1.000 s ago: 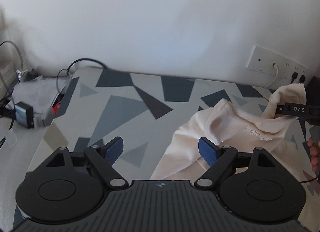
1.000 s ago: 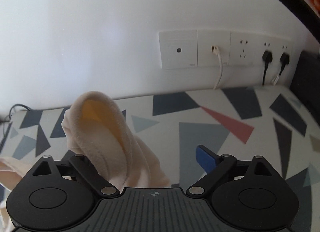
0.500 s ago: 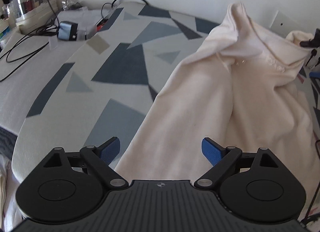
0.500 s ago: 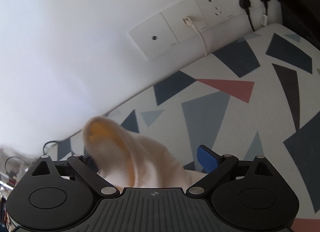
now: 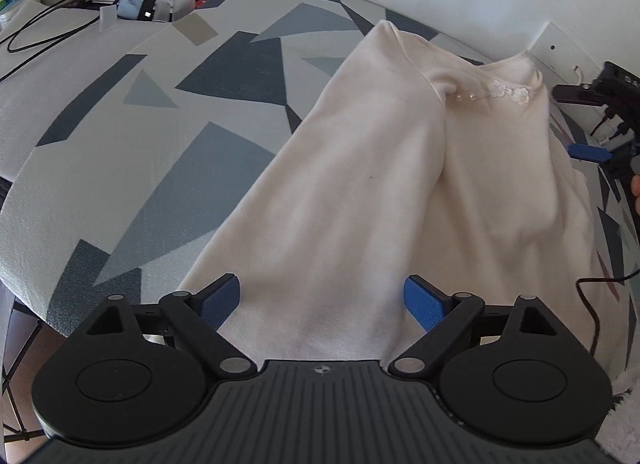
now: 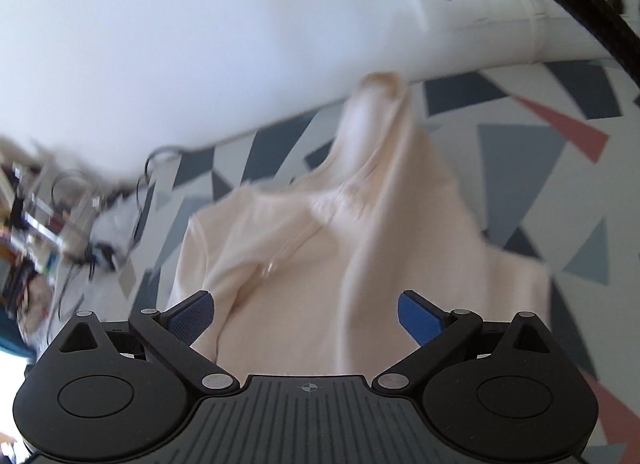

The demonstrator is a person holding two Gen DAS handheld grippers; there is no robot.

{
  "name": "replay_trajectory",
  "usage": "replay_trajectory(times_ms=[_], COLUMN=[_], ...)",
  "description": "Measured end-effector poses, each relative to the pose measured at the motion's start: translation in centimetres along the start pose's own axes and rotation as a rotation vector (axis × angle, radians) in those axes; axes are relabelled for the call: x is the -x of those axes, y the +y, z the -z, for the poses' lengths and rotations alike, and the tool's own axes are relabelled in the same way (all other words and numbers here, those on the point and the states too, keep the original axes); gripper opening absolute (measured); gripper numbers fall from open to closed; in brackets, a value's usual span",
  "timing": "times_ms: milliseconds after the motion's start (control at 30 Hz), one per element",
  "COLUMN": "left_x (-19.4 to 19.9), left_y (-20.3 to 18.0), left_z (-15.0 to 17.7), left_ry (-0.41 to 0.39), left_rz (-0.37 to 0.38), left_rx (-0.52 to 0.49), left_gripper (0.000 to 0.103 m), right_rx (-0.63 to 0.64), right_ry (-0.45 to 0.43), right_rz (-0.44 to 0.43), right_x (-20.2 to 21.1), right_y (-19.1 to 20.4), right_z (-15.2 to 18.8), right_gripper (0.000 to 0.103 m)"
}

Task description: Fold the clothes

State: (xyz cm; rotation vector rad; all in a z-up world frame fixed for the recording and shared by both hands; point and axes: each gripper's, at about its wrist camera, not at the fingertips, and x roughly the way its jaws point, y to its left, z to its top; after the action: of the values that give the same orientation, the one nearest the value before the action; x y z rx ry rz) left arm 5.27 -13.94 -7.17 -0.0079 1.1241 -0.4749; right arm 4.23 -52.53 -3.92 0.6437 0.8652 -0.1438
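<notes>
Your left gripper (image 5: pixel 322 296) is hovering with its blue fingers (image 5: pixel 222 298) spread wide, gripping nothing. The cream top (image 5: pixel 400 191) is lying right under and between them. Your right gripper (image 6: pixel 306 316) is also spread wide and gripping nothing, and the same cream top (image 6: pixel 320 248) is sitting below it. That view is blurry, so small details are hard to see there.

The top is resting on the bench (image 5: pixel 140 143), which is wearing a cover of grey and blue triangles. It is lying mostly spread out but bumpy. One sleeve (image 5: pixel 344 167) is crossing over the body at a slant. The neck, with its little flower trim (image 5: pixel 510 89), is pointing toward the wall sockets (image 5: pixel 560 51). A bunched end (image 6: pixel 380 87) is sticking up near the wall.

You are looking to be at a smoothing or re-gripping step, with the fold not yet neat. The next grab is needing both sets of fingers to pinch an edge low, close to the cover. Cables (image 5: pixel 48 23) and small boxes are sitting far off at the bench's corner.
</notes>
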Motion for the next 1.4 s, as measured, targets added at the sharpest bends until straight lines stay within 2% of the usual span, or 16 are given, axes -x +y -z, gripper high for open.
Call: replay_trajectory(times_ms=[100,167,233,300,333,367,467,767,900,1033,1133,1200,1267,1333,1400], left_x=[-0.4,-0.4,-0.1,0.1,0.2,0.4,0.9,3.4,4.5,6.1,5.3,3.8,1.4,-0.7,-1.9], left_y=[-0.1,0.1,0.5,1.1,1.4,1.8,2.2,4.7,6.0,5.1,4.3,3.7,3.2,2.7,1.9], left_z=[0.2,0.3,0.3,0.0,-0.3,-0.5,-1.6,-6.5,-9.1,-13.4,-16.4,-17.8,-18.7,-18.6,-17.7], left_ry=[0.026,0.012,-0.02,-0.034,-0.05,-0.066,-0.118,-0.291,-0.38,-0.507,-0.547,-0.542,-0.473,-0.376,-0.314], left_rz=[0.018,0.002,-0.013,-0.031,-0.036,-0.041,-0.106,-0.237,-0.283,-0.285,-0.288,-0.313,-0.345,-0.353,-0.314], left_rx=[-0.023,-0.028,-0.032,-0.013,0.007,0.026,0.045,0.123,0.155,0.113,0.083,0.055,0.021,-0.012,-0.049], left_gripper=[0.093,0.092,0.077,0.036,0.028,0.013,0.009,0.007,0.006,0.006,0.006,0.007,0.008,0.014,0.037], right_rx=[0.06,0.092,0.126,0.165,0.184,0.196,0.216,0.236,0.164,0.108,0.101,0.094,0.083,0.051,0.011], right_ry=[0.069,0.101,0.116,0.119,0.121,0.122,0.123,0.113,0.11,0.112,0.125,0.128,0.115,0.081,0.017], right_rz=[0.037,0.071,0.106,0.129,0.138,0.145,0.152,0.16,0.126,0.057,0.039,0.031,0.039,0.038,0.055], right_x=[-1.8,-2.7,-3.3,-3.8,-4.0,-4.1,-4.2,-4.3,-4.1,-4.0,-4.6,-5.0,-5.2,-4.7,-3.3], right_y=[1.1,1.4,1.6,1.9,2.0,2.1,2.4,2.5,2.6,3.3,4.0,4.1,4.1,3.7,2.7], right_z=[1.5,2.4,3.2,3.7,4.0,4.1,4.4,4.6,4.4,4.1,4.2,4.4,4.5,4.4,4.1], right_gripper=[0.097,0.097,0.097,0.097,0.097,0.098,0.1,0.101,0.101,0.1,0.1,0.1,0.098,0.094,0.093])
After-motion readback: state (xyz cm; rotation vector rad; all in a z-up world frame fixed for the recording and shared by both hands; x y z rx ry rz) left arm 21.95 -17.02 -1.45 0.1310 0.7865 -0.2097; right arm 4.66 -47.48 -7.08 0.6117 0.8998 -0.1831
